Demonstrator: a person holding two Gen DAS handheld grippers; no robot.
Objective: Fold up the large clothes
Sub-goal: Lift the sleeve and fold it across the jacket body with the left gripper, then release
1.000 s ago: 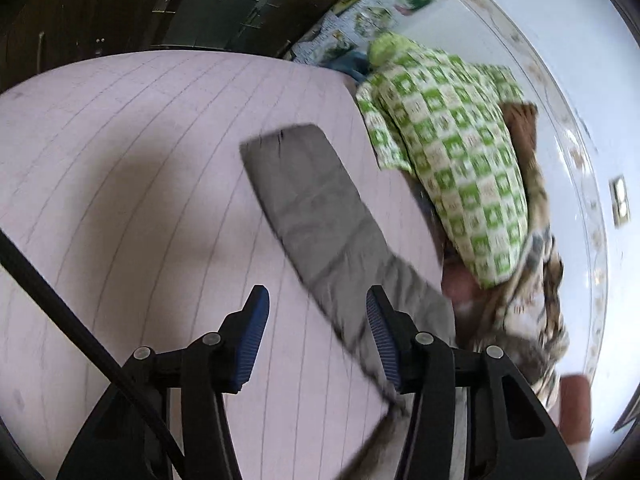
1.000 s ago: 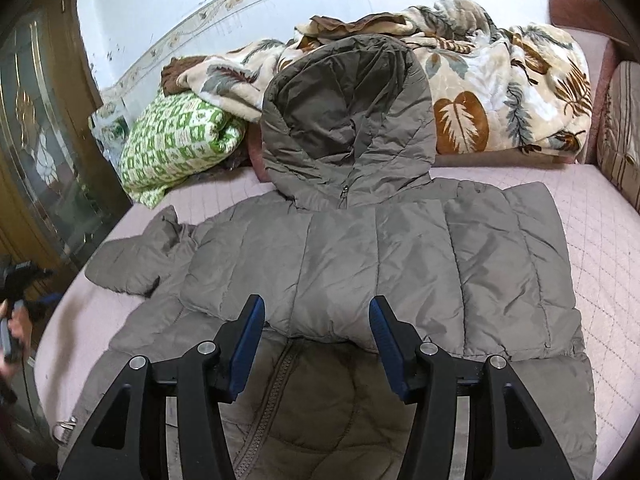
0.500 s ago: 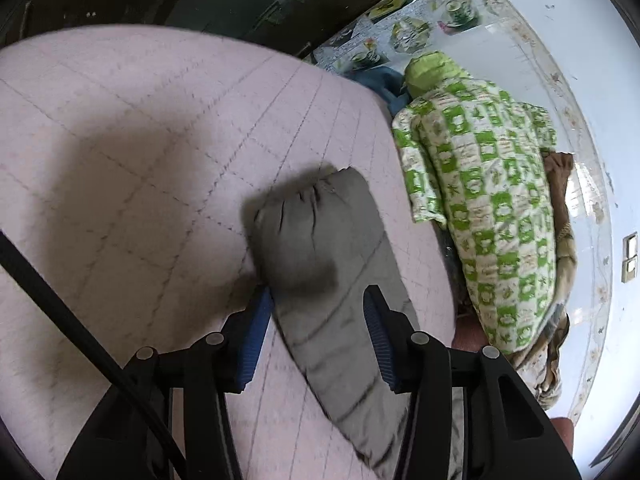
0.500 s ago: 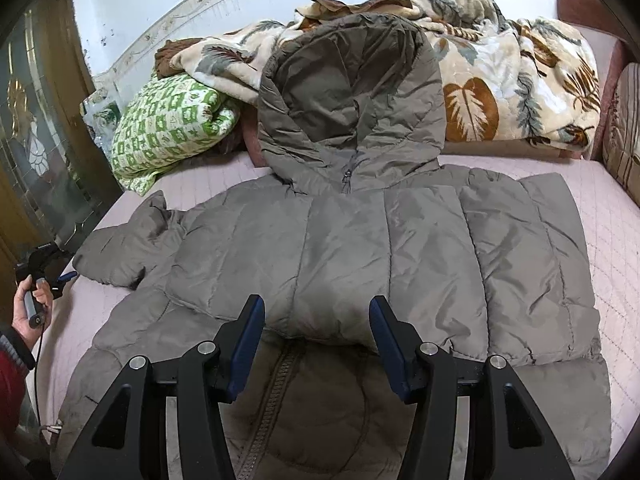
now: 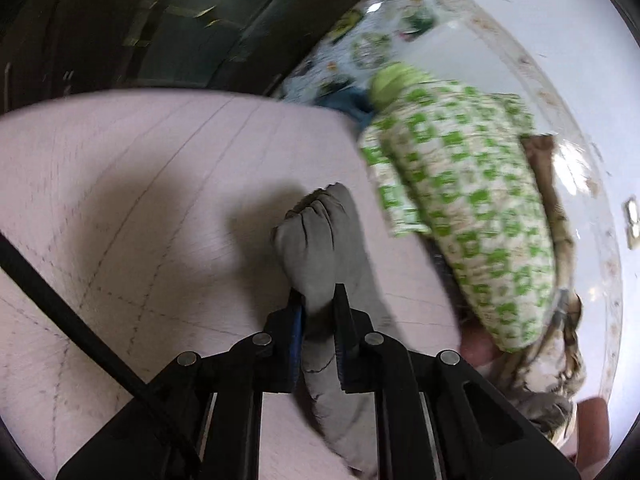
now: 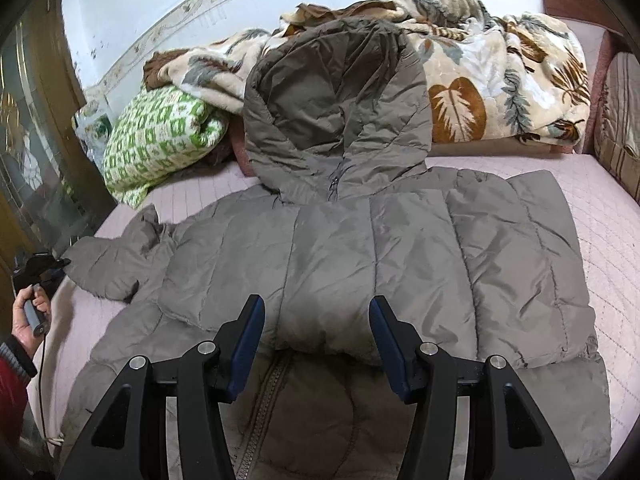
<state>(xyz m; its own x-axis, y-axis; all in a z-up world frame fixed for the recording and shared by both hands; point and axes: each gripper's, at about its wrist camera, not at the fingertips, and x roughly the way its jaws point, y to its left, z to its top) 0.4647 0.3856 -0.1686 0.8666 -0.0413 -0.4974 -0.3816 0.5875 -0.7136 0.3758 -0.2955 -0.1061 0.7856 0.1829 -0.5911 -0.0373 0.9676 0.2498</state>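
The left gripper (image 5: pixel 318 316) has just closed on the sleeve (image 5: pixel 316 248) of the grey jacket (image 6: pixel 360 264) spread mid-frame on the bed (image 6: pixel 612 232) (right gripper (image 6: pixel 316 344) half open, empty); slick padding may slip free when pulled.

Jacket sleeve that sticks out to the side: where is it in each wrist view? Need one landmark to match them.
Left wrist: sleeve runs up the centre from the bottom edge, pinched between the left tool pads.
Right wrist: sleeve lies at mid-left on the bed; the left tool grips its end at the frame edge.
Shared landmark: green-and-white checked blanket, beyond the sleeve.
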